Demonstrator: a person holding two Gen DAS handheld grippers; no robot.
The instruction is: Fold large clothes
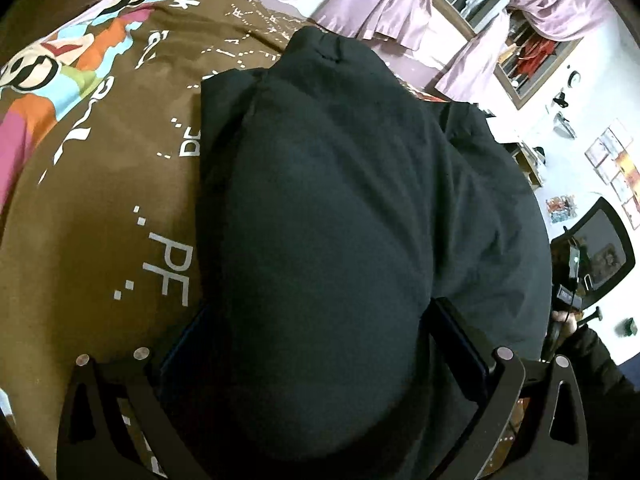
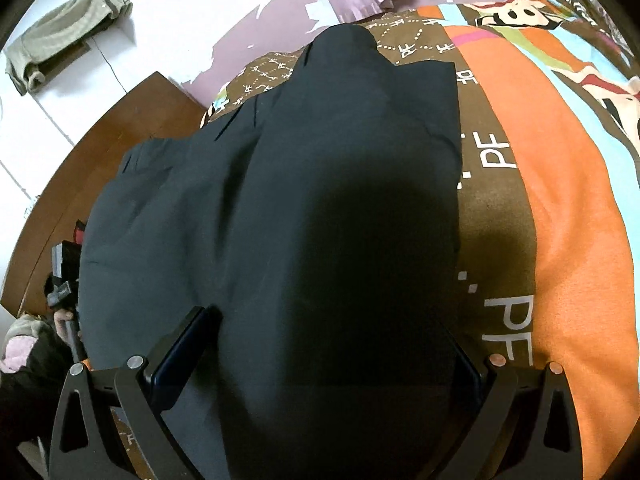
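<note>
A large dark navy garment [image 1: 340,184] lies on a bed, folded lengthwise into a long band. In the right wrist view the same garment [image 2: 280,184] runs away from me towards the wall. My left gripper [image 1: 320,316] has its jaws wide apart, and the cloth bulges up between them and hides the fingertips. My right gripper [image 2: 332,324] stands the same way, with its blue-padded fingers [image 2: 188,344] spread on either side of a fold of the cloth. Neither gripper is pinching the fabric.
The bedspread [image 1: 100,208] is brown with white lettering and orange, blue and pink patches. A wooden bed frame [image 2: 100,136] runs along the left. Lilac curtains [image 1: 400,4] hang at the back. A black chair [image 1: 600,248] stands at the right. A person's hand holds the other gripper [image 1: 564,300].
</note>
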